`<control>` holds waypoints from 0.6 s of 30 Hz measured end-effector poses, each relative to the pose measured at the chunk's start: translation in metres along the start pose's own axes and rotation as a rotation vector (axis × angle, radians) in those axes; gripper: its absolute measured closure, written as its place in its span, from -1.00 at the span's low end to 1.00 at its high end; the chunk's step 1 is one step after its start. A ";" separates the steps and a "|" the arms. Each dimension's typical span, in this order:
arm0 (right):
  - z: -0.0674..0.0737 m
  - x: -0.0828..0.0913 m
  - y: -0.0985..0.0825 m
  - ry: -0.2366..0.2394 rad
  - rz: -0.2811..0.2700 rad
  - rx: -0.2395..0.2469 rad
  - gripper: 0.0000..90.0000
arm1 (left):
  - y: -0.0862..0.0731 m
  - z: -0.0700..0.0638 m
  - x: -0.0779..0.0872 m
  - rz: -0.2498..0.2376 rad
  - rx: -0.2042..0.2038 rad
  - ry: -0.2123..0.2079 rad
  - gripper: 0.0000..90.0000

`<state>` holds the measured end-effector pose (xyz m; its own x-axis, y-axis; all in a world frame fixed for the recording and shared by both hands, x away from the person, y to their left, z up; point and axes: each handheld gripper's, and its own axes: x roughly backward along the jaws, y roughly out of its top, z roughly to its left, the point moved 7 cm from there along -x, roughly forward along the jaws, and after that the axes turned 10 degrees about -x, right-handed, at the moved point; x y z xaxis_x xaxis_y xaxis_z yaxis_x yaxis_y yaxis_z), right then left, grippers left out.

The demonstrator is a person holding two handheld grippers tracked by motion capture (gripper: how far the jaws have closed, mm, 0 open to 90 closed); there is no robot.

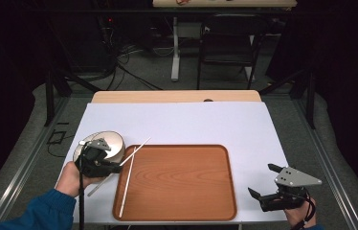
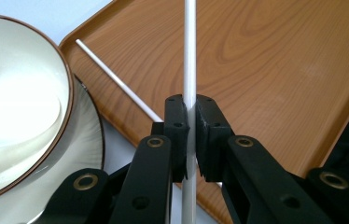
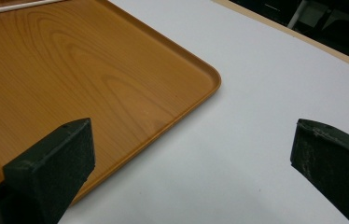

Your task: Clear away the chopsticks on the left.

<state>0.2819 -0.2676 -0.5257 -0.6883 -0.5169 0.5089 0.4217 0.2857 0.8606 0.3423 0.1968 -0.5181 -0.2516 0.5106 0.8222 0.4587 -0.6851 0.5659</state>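
Clamped by the left gripper (image 2: 189,122): one white stick (image 2: 190,56), over the tray's (image 2: 275,70) left edge. Beside it, a second stick (image 2: 116,81) (seen crossing the first from above) and a bowl (image 2: 18,107). Right gripper (image 3: 191,154) spread wide, off the tray's near right corner.

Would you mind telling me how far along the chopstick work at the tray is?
Done: one white chopstick lies along the wooden tray's left side. In hand: the left gripper is clamped on the second chopstick, beside the bowl. Left: probably laying it down. The right gripper waits open.
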 end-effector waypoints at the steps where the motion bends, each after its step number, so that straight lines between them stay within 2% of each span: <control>1: 0.000 0.000 0.000 0.000 0.001 0.000 -1.00 | 0.001 0.000 -0.001 -0.002 0.003 0.002 0.87; 8: 0.000 0.000 0.000 -0.006 0.002 0.000 -1.00 | 0.004 0.001 -0.009 -0.014 0.061 -0.004 0.87; 18: -0.001 -0.001 0.000 -0.010 0.005 0.003 -1.00 | 0.008 0.002 -0.014 -0.078 0.136 -0.016 0.87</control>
<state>0.2825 -0.2679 -0.5263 -0.6918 -0.5074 0.5138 0.4237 0.2910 0.8578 0.3515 0.1850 -0.5252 -0.2782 0.5686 0.7741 0.5498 -0.5666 0.6137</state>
